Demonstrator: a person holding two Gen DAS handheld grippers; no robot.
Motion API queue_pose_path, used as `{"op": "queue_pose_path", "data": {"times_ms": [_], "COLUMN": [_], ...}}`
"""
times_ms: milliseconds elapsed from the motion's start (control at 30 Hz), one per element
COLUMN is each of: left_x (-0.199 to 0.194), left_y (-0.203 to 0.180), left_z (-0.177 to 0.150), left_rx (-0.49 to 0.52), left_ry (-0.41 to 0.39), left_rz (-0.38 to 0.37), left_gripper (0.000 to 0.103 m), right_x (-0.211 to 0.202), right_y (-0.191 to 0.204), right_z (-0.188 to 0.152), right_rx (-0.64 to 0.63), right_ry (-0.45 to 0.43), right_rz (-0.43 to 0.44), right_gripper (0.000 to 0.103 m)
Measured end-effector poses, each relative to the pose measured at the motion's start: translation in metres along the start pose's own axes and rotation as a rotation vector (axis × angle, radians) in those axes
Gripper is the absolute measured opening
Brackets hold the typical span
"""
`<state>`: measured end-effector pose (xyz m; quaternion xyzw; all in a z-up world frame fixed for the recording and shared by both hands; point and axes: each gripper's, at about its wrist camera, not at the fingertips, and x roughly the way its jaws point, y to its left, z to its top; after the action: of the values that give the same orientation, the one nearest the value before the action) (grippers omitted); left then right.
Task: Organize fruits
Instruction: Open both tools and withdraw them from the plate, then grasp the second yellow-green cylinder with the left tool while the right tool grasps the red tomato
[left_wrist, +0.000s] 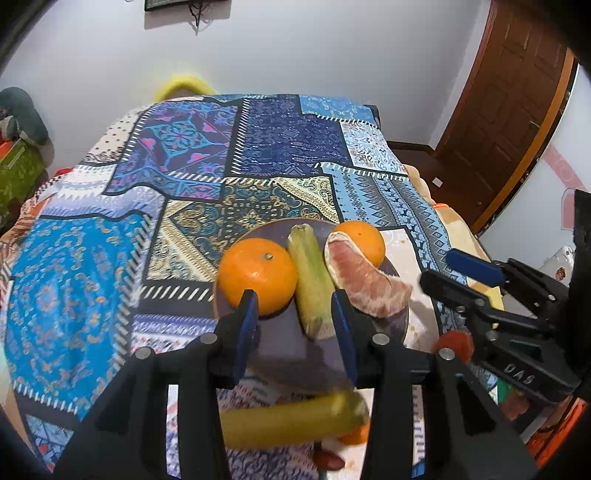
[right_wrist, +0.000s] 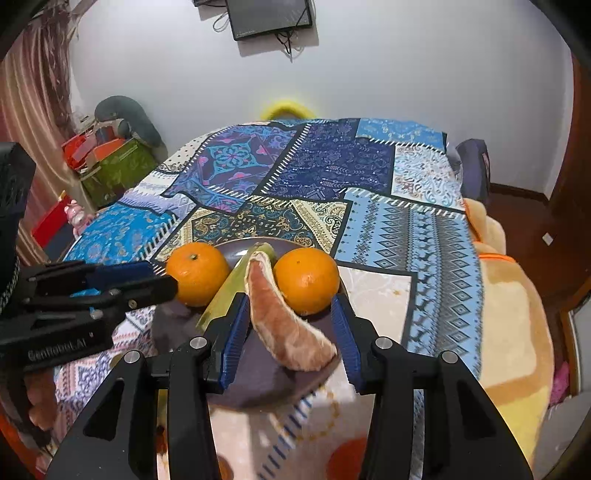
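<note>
Right jaws apart around pomelo segment (right_wrist: 288, 332) (untouched)

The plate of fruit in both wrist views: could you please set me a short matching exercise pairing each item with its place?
Things:
1. pomelo segment
2. corn cob
3. left orange
4. banana

Places:
A. off the plate, on the cloth
B. plate's left side
C. plate's middle
D. leaning on the right orange

Pairs: 1-D, 2-C, 3-B, 4-A

Patchwork-covered bed (left_wrist: 280, 147) — dark plate (left_wrist: 280, 343), banana (left_wrist: 291, 417)
</note>
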<state>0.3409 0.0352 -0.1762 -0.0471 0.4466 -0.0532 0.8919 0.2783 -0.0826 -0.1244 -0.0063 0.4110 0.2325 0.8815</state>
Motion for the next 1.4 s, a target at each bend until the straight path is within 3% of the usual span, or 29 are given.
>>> {"op": "queue_pose_path", "data": {"times_ms": [267,467,767,900,1000,1100,1400], "left_x": [-0.030,-0.039,-0.013,-0.001,0.006,0.012,0.024], "left_y": [0.007,0.006,0.000,-0.007,-0.011,-0.016,-0.035], "left_z": [-0.031,-0.062,-0.099,-0.104,-0.101,-0.099,-0.099], "left_rx": [0.017,0.062,0.158,0.200,0.209,0.233,0.356], "left_ry": [0.017,0.056,0.152,0.161,0.158,0.134,0.062], "left_rz": [0.037,0.073,0.211,0.218,0.218,0.222,0.240], "left_gripper": [0.050,0.064,0.065,0.066,0.068,0.088,0.089], "right_x": [-0.037,-0.054,-0.059,-0.054,-0.047,-0.041,-0.013], "right_y": [0.010,0.006,-0.002,-0.011,-0.019,-0.026,-0.035], "right_z": [-0.017,-0.036,-0.067,-0.081,-0.090,-0.096,-0.102], "right_rx": [-0.038,-0.029,-0.001,0.026,0.052,0.080,0.099], "right_ry": [-0.024,-0.011,0.056,0.093,0.123,0.147,0.191], "right_rz": [-0.043,-0.066,-0.082,-0.082,-0.079,-0.070,-0.061], "right_gripper": [0.047,0.050,0.051,0.051,0.051,0.051,0.051]}}
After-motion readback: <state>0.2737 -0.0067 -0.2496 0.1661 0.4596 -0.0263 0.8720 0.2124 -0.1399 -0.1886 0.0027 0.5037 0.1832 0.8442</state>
